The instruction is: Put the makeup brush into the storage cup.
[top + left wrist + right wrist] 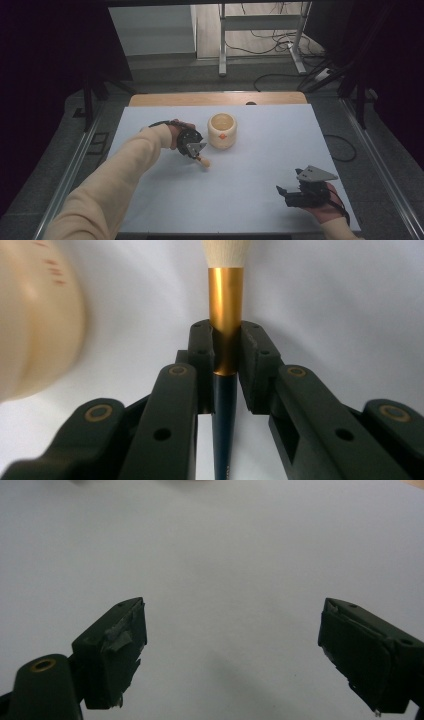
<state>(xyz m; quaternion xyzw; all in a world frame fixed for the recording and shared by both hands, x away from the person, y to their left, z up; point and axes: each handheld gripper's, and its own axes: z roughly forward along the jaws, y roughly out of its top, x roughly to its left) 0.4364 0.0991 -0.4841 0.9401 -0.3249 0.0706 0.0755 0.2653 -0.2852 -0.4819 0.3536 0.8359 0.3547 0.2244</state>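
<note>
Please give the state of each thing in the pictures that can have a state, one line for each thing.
left gripper: shut on the brush.
brush: clamped at its gold ferrule, bristles pointing away from the gripper.
right gripper: open, nothing between its jaws.
cream cup: upright on the table, open at the top.

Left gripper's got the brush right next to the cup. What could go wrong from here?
1. The left gripper pinches the brush at the edge of its gold ferrule, a smooth round surface, so it may slip or twist.
2. The cream cup sits close beside that gripper; a swing could knock or tip it.
3. The right gripper is open and far off, too distant to steady the cup.
</note>
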